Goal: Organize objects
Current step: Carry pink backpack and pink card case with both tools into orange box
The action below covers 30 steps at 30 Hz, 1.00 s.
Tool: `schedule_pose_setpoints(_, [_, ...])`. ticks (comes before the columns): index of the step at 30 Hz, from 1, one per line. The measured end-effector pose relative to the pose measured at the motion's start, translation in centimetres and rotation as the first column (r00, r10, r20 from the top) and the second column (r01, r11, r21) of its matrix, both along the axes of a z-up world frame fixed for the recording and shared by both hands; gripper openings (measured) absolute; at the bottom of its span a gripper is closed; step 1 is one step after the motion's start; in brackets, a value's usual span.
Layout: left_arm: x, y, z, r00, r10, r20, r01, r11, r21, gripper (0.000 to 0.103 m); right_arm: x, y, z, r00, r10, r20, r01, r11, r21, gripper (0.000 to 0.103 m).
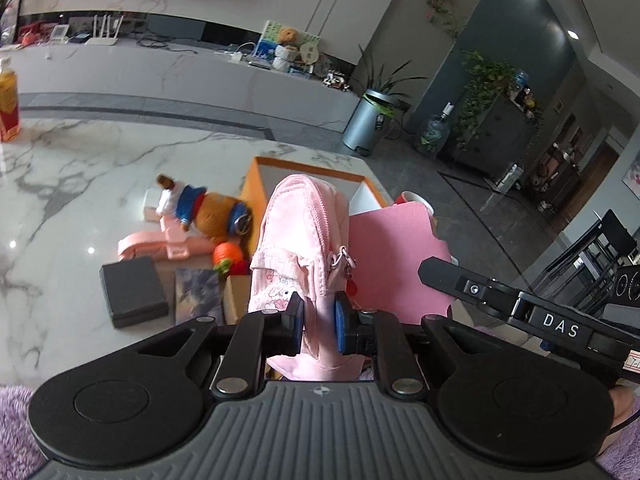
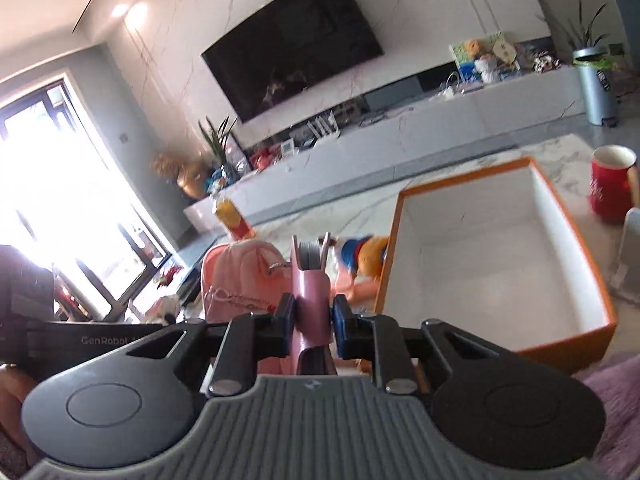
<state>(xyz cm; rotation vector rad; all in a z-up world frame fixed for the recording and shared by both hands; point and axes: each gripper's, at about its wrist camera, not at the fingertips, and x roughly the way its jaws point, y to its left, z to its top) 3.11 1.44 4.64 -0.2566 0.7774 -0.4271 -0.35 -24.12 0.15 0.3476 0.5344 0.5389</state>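
Pink pouch (image 1: 298, 240) pinched low on its fabric between the blue pads of the left gripper (image 1: 318, 322), held upright in the air on the near side of the orange box (image 1: 250, 194). Pink notebook (image 2: 310, 296) clamped edge-on in the right gripper (image 2: 311, 322), pages fanned at the top, also lifted and near the box's left wall as the right wrist camera shows it. Box interior white and bare as far as visible (image 2: 492, 264), so nothing packed yet by the look of it; judged an early stage, with two items picked up and none delivered. Left on the marble table (image 1: 80, 168) beside the box: plush bear (image 1: 200, 210), orange toy fruit (image 1: 228, 256), pink flat case (image 1: 152, 246), black box (image 1: 134, 292), a printed card (image 1: 198, 296). Red mug (image 2: 610, 184) standing beyond the box's far right corner. Probably next: both held items into the box, then the rest.
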Motion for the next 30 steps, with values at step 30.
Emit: schedule_pose_setpoints(30, [11.9,-13.2,-10.5,0.927,-0.100,-0.361,0.181,0.963,0.199,0.019,11.8,-5.8,-9.0,0.930,-0.165,-0.328,0.094,0.971,-0.221,0.021])
